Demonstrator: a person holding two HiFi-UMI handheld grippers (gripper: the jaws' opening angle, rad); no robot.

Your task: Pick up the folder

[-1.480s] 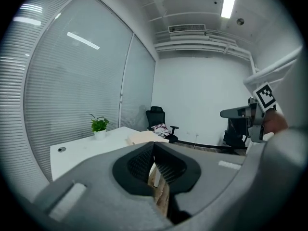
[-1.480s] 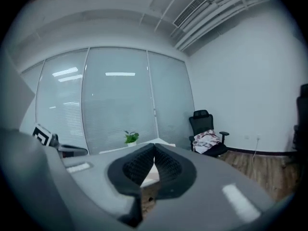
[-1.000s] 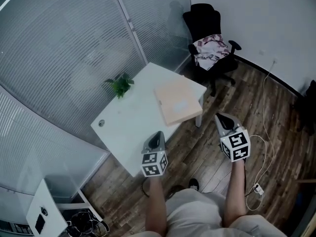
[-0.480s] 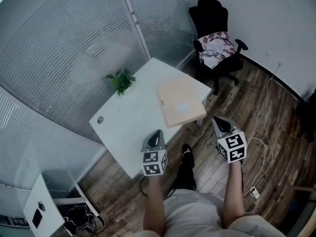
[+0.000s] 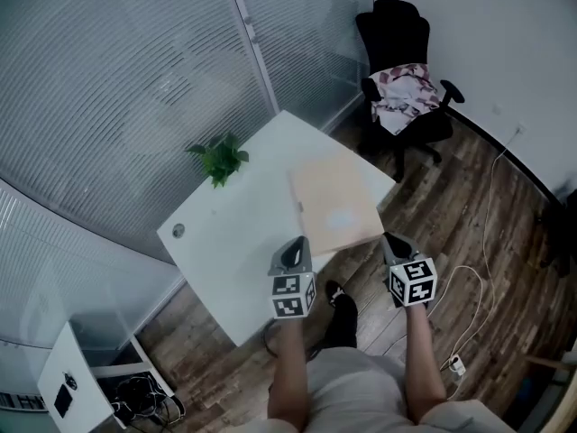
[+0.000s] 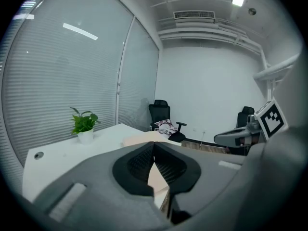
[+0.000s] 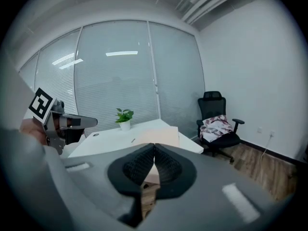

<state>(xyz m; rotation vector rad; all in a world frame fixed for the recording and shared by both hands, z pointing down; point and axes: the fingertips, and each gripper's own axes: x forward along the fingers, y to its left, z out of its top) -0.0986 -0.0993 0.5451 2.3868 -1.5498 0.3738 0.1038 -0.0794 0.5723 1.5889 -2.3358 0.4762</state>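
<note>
Nearest to us, our two forearms reach forward, each with a hand-held gripper. The left hand-held gripper shows above the near edge of the white counter. In the left gripper view its jaws are clenched pad against pad with nothing between them. The right hand-held gripper is off the counter's right end, over the wooden floor. Its jaws are also pressed together and empty. Neither touches the folder.

Just beyond the two tips lies the folder, a flat, pale tan one, closed, so we cannot tell what it holds. It rests on the right part of the counter. Its near right corner seems to jut past the counter's edge, close to the right hand-held gripper.

Farther left on the counter, near the far edge, stands a small white pot with a green plant in it, well apart from the folder.

Beyond the counter's right end stands a black office chair against the white wall, with a patterned cloth heaped on its seat. A glass wall with blinds runs behind the counter on the far left.
</note>
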